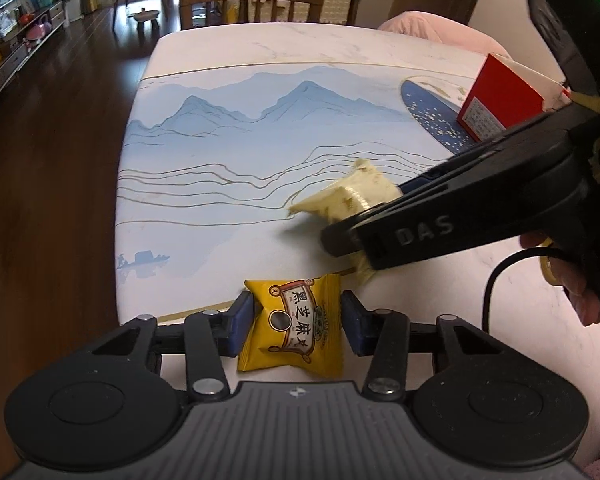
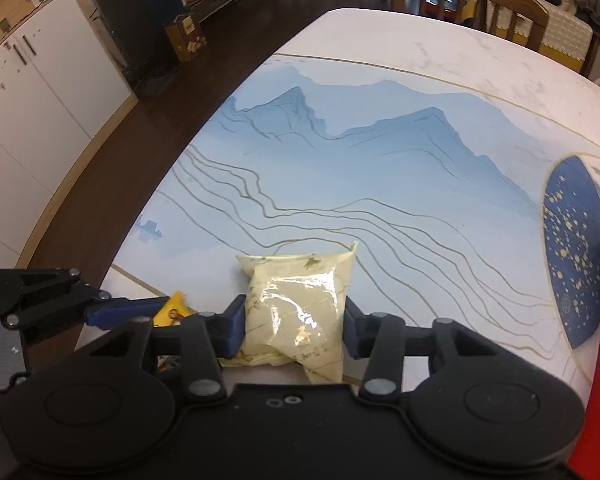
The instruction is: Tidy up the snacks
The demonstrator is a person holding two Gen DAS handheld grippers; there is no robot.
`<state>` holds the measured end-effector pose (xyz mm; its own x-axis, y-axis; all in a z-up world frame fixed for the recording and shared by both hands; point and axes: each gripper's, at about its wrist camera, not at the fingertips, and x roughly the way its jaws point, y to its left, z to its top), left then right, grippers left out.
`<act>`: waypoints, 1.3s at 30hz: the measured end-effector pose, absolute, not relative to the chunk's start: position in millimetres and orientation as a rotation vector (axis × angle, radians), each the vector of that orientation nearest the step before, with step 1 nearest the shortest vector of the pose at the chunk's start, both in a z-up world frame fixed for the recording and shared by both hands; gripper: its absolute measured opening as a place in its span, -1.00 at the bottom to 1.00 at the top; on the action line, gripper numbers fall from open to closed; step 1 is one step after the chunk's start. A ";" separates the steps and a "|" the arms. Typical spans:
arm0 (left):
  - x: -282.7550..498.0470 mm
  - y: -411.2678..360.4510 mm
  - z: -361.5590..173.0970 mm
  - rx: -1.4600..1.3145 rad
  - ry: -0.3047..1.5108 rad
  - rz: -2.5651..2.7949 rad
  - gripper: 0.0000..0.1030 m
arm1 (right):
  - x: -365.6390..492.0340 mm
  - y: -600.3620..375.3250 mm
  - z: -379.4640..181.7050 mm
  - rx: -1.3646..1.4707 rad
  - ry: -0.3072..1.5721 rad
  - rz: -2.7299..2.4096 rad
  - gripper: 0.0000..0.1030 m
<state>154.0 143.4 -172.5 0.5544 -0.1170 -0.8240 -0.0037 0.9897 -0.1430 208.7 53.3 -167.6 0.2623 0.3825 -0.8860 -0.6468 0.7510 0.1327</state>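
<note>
Left gripper (image 1: 296, 322) clamps a yellow snack packet (image 1: 294, 328) at the table's (image 1: 220, 208) near edge. Right gripper (image 2: 294, 330) clamps a cream snack packet (image 2: 300, 304) just beside it. Red box (image 1: 500, 96) stands open-flapped, well apart; contents hidden.

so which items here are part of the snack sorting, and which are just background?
Job:
- yellow snack packet, between left gripper pads
- cream snack packet, gripped by right gripper
- red box

Background:
- table
- wooden chair
- pink cushion
</note>
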 end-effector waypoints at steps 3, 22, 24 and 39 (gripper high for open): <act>152.5 143.6 -171.9 -0.144 0.984 -0.036 -0.13 | 207.9 45.1 -165.4 -0.252 1.105 0.690 -0.21; 137.7 123.6 -115.1 -0.287 0.933 0.015 -0.17 | 177.0 -43.7 -102.0 -0.084 1.004 0.612 -0.27; 136.9 114.8 -103.9 -0.282 0.914 0.007 -0.17 | 172.2 -55.9 -92.0 -0.072 0.985 0.610 -0.27; 156.8 26.6 -39.1 -0.223 0.807 -0.105 -0.17 | 158.1 -169.2 -37.7 0.018 0.856 0.512 -0.27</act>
<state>156.8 26.6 -39.1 0.6882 -0.1773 -0.7036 0.0082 0.9715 -0.2369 158.1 -169.2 -37.7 0.5428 0.4383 -0.7164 -0.4241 0.8793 0.2167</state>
